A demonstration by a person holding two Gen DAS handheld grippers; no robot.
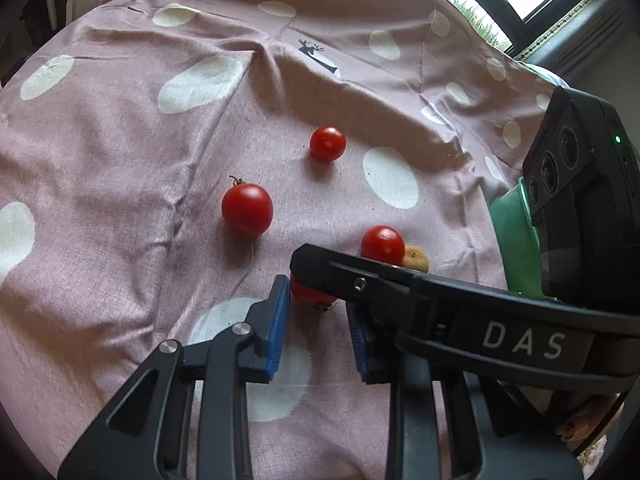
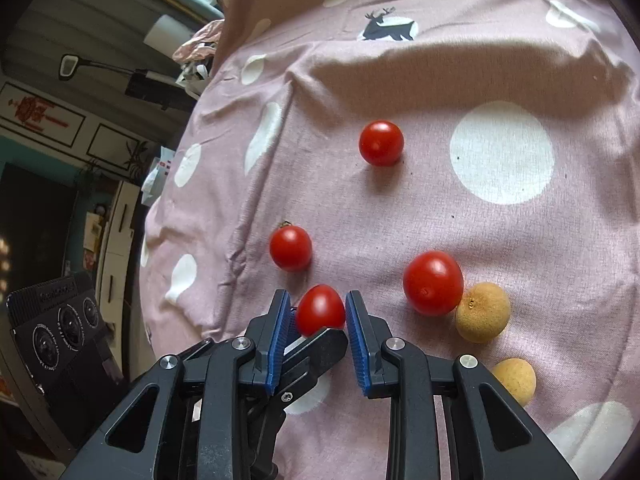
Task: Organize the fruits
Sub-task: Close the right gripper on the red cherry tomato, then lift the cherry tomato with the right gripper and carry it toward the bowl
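Note:
A small red tomato (image 2: 320, 310) lies on the pink dotted cloth (image 2: 400, 208). My right gripper (image 2: 317, 300) is shut on it, both blue pads pressing its sides. My left gripper (image 1: 316, 300) is shut on the same tomato (image 1: 308, 294) from another side. One black finger (image 1: 360, 280) of the right gripper crosses over it and hides most of the fruit. The left gripper's finger (image 2: 320, 346) shows just below the tomato. Three more tomatoes (image 2: 381, 143) (image 2: 291, 248) (image 2: 433, 283) lie loose beyond. Two tan round fruits (image 2: 483, 312) (image 2: 514, 380) lie to the right.
A green bowl (image 1: 516, 236) stands at the cloth's right edge, behind the right gripper's camera housing (image 1: 580, 184). The cloth is wrinkled, with a raised fold (image 1: 280, 56) at the back. Its left edge (image 2: 160, 208) drops off toward dark furniture and the floor.

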